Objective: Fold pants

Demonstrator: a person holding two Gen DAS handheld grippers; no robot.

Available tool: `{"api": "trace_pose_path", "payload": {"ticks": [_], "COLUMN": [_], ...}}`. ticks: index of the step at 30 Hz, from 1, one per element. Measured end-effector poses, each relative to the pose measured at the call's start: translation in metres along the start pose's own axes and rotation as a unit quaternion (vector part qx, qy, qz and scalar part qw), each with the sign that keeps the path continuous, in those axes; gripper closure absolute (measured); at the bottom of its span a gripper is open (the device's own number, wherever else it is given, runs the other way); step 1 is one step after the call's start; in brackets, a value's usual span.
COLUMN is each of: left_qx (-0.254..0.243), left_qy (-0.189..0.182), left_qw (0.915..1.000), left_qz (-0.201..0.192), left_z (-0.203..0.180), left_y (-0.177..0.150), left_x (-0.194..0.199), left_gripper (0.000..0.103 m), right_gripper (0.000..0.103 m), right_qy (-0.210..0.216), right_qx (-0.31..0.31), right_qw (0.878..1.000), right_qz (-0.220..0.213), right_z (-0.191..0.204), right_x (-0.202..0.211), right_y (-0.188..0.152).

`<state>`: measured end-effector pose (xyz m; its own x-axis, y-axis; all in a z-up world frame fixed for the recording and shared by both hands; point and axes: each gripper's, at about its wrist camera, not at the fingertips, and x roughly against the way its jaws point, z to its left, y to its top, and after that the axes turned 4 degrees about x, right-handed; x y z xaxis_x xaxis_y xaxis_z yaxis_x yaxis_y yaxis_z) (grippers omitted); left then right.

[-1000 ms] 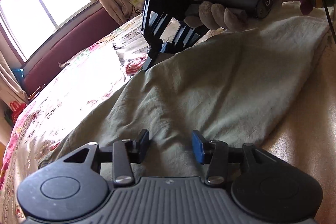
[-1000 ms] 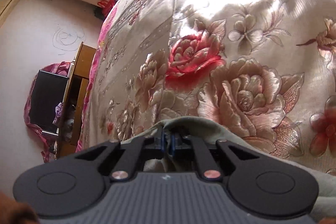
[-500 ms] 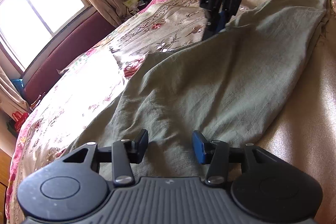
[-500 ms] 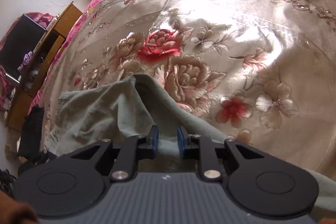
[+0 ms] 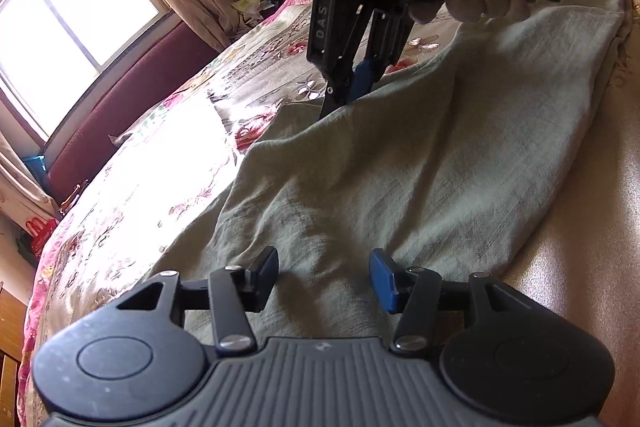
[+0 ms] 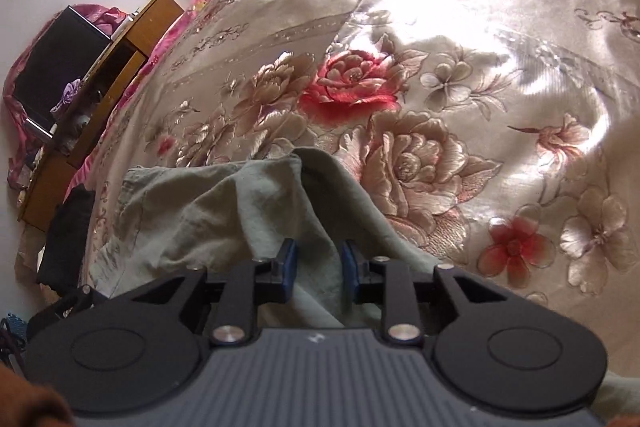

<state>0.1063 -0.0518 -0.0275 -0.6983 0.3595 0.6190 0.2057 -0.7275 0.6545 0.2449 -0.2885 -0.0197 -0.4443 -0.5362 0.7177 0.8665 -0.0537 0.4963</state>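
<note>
Pale green pants (image 5: 400, 163) lie folded lengthwise on a floral bedspread (image 5: 160, 167). My left gripper (image 5: 324, 277) is open, its fingers just above the near end of the pants, holding nothing. My right gripper (image 5: 352, 87), held by a gloved hand, hovers over the far edge of the pants. In the right wrist view it (image 6: 318, 263) is open, with a ridge of the pants (image 6: 248, 211) between and below its fingers, not clamped.
A window (image 5: 68, 23) with curtains and a maroon bench (image 5: 132, 107) stand behind the bed. A wooden cabinet (image 6: 100, 99) with a dark screen (image 6: 52, 67) stands by the wall. A dark cloth (image 6: 64, 239) lies at the bed edge.
My right gripper opened and let go of the pants edge, then moved back along the pants. My left gripper stayed open in place.
</note>
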Motion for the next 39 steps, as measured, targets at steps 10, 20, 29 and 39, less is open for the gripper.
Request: {"api": "trace_pose_path", "payload": {"ticks": [10,20,29,39], "left_qx": [0.011,0.013,-0.074,-0.138], "left_qy": [-0.001,-0.031,-0.034,-0.099], "left_qw": [0.9999,0.9991,0.9967,0.9854], "left_qz": [0.005,-0.026,0.010,-0.006], "left_z": [0.003,-0.014,-0.066,-0.145], "left_y": [0.002,0.031,0.057,0.105], "left_x": [-0.007,0.011,0.000,0.009], "left_gripper": [0.037,0.036,0.034,0.029], "right_gripper": [0.100,0.094,0.096,0.097], "right_qy": [-0.076,-0.085,-0.219,-0.299], "right_qx": [-0.050,-0.032,-0.196,-0.324], "right_qw": [0.991,0.987,0.931,0.863], "right_qz": [-0.100,-0.133,-0.217,-0.247], "right_z": [-0.023,-0.009,-0.088,-0.144], "right_x": [0.009,0.106,0.185,0.270], "right_y": [0.034,-0.078,-0.176,-0.278]}}
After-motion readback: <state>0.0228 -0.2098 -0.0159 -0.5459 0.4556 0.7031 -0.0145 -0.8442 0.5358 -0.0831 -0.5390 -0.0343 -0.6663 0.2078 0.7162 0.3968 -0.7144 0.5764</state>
